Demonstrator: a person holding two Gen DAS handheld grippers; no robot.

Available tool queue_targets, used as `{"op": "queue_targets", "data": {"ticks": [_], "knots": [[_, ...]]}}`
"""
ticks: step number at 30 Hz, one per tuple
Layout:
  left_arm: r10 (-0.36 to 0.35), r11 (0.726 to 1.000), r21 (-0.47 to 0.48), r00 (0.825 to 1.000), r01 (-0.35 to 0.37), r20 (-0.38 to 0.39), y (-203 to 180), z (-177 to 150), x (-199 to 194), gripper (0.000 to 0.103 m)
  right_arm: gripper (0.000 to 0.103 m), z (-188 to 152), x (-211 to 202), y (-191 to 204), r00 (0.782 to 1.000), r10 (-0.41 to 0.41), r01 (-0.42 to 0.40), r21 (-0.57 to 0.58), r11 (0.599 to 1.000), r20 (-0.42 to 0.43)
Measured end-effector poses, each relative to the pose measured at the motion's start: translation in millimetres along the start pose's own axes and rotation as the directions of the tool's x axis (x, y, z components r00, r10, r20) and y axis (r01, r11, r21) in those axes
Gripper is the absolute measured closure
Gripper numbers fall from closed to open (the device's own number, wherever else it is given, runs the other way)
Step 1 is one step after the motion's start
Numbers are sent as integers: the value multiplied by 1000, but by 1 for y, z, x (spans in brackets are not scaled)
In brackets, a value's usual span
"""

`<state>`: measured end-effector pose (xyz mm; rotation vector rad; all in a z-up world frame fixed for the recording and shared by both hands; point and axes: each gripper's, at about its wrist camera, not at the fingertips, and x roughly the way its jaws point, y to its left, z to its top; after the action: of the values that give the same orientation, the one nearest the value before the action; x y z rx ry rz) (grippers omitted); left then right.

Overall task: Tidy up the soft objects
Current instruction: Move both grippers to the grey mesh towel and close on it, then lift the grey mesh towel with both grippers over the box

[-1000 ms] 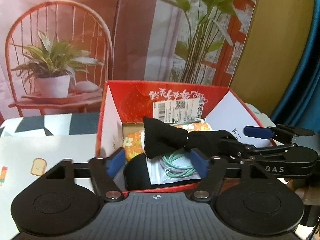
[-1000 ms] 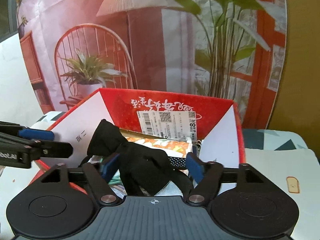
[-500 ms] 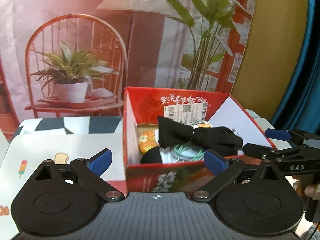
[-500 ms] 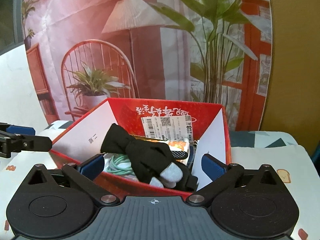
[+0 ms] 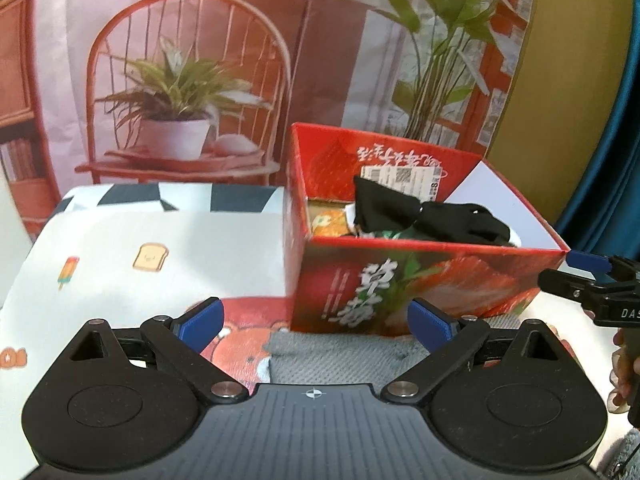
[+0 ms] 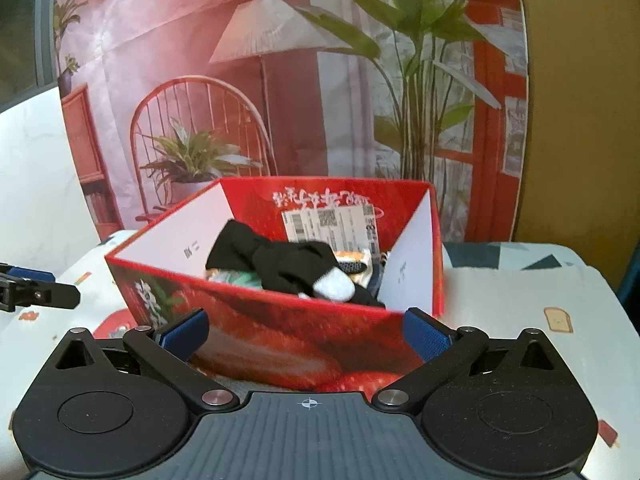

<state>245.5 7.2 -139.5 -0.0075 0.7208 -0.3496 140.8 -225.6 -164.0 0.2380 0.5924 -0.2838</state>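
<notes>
The red box [image 6: 280,332] is glossy printed cardboard, its inner flaps plain matt white; a paper label [image 6: 330,222] is stuck inside; the black glove [image 6: 288,264] is soft matt knit; the grey cloth [image 5: 340,356] looks coarsely woven; the gripper [image 5: 316,320] is matt black plastic with ribbed blue pads and shiny metal pins.

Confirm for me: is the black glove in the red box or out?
In. The black glove lies on top of the other items inside the red box, below its rim, and neither open gripper touches it.
</notes>
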Motion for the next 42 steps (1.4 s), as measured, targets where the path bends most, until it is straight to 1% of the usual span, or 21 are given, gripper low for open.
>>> {"op": "queue_targets", "data": {"ticks": [2, 7, 12, 15, 18, 20, 23, 25, 27, 29, 30, 33, 34, 35, 36, 37, 38, 39, 40, 41, 42], "knots": [[-1, 1000, -12, 1000, 1, -2, 4, -4, -1, 4, 1, -4, -4, -1, 1000, 6, -6, 0, 1000, 12], [1, 999, -34, 1000, -2, -17, 10, -13, 2, 5, 1, -16, -3, -4, 1000, 10, -10, -2, 1000, -13], [-4, 997, -71, 998, 0, -58, 19, -22, 17, 11, 6, -32, 7, -9, 997, 8, -7, 15, 1000, -74], [-17, 995, -99, 996, 8, -87, 25, -26, 30, 12, 9, -41, 16, -12, 994, 4, 0, 39, 999, -109], [-33, 990, -137, 992, 16, -122, 29, -31, 46, 15, 14, -50, 26, -16, 988, -10, 19, 60, 998, -152], [-44, 988, -154, 989, 22, -139, 29, -35, 55, 15, 15, -55, 32, -20, 985, -18, 34, 93, 995, -174], [-52, 987, -161, 986, 26, -157, 28, -38, 67, 15, 20, -60, 42, -25, 980, -8, 37, 139, 990, -199], [-58, 987, -159, 984, 31, -169, 26, -38, 76, 15, 24, -61, 49, -26, 976, 2, 31, 147, 989, -217], [-63, 987, -158, 982, 35, -179, 24, -38, 84, 17, 26, -62, 58, -25, 970, 14, 23, 147, 989, -242], [-69, 987, -157, 979, 39, -190, 22, -38, 91, 21, 27, -63, 66, -24, 962, 22, 19, 147, 989, -271], [-70, 987, -155, 978, 39, -197, 21, -38, 95, 21, 27, -62, 69, -24, 960, 25, 17, 150, 989, -279], [-48, 992, -127, 980, 24, -193, 15, -37, 100, 21, 27, -61, 75, -23, 958, 24, 20, 152, 988, -285], [-47, 992, -125, 980, 23, -192, 14, -36, 101, 23, 27, -60, 77, -24, 958, 25, 19, 149, 989, -287], [-49, 992, -123, 981, 26, -190, 13, -36, 101, 29, 27, -59, 78, -23, 957, 25, 18, 146, 989, -290], [-44, 993, -117, 981, 22, -190, 11, -36, 101, 33, 28, -58, 79, -22, 956, 23, 20, 141, 990, -291], [-39, 994, -108, 981, 18, -193, 10, -35, 100, 44, 34, -57, 80, -21, 955, 25, 17, 138, 990, -294], [-40, 994, -104, 980, 20, -196, 9, -35, 100, 57, 39, -55, 80, -20, 954, 29, 12, 137, 991, -297], [-52, 994, -106, 978, 31, -200, 9, -35, 99, 62, 51, -55, 79, -20, 953, 44, -2, 138, 990, -299], [-63, 993, -109, 978, 42, -200, 9, -34, 98, 69, 55, -54, 79, -19, 951, 61, -18, 142, 990, -304], [-66, 993, -104, 978, 46, -197, 8, -34, 96, 73, 58, -54, 78, -19, 950, 65, -22, 142, 990, -304], [-65, 994, -98, 979, 47, -192, 7, -33, 93, 74, 65, -53, 77, -18, 951, 69, -27, 140, 990, -303]]}}
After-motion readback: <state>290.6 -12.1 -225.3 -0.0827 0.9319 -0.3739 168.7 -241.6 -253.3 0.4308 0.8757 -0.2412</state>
